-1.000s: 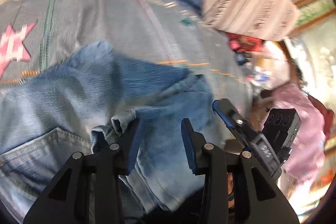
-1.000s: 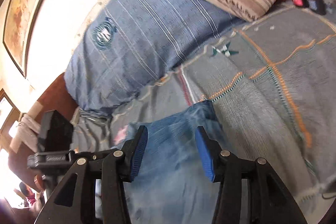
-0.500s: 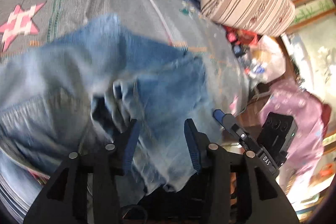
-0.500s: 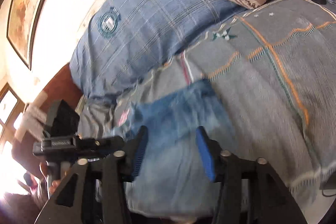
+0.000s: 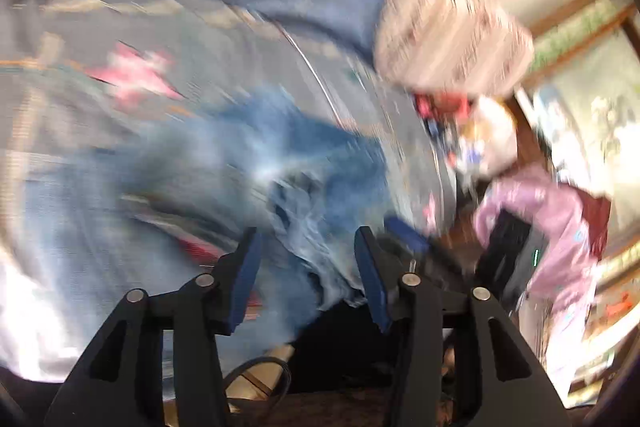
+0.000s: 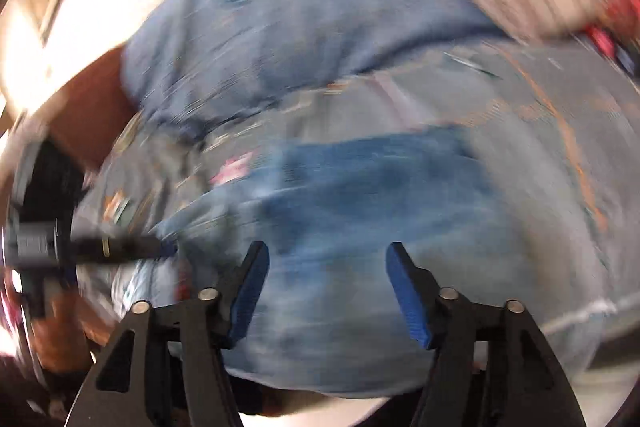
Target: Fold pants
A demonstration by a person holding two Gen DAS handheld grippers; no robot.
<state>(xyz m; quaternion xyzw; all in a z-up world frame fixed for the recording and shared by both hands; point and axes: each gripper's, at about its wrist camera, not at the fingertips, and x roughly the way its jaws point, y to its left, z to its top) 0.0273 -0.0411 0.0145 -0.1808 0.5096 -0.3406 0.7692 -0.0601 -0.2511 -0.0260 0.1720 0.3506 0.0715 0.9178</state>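
Blue denim pants [image 5: 224, 179] lie in a folded heap on a grey patterned bedspread [image 5: 224, 43]; both views are motion-blurred. My left gripper [image 5: 306, 259] is open, its jaws apart over a bunched edge of the denim near the bed's front. My right gripper [image 6: 326, 275] is open and empty above the pants [image 6: 360, 195], which fill the middle of the right wrist view. The left gripper also shows at the left of the right wrist view [image 6: 132, 247], and the right gripper at the right of the left wrist view [image 5: 412, 239].
A blue pillow [image 6: 304, 11] and a striped beige pillow [image 5: 448, 35] lie at the head of the bed. Red and mixed clutter [image 5: 440, 107] sits at the bed's right edge. A pink garment [image 5: 548, 219] hangs beside the bed.
Both grippers have swung quickly; the views are now blurred. The pants have shifted under the left gripper, and the right gripper's jaws stand wider apart.
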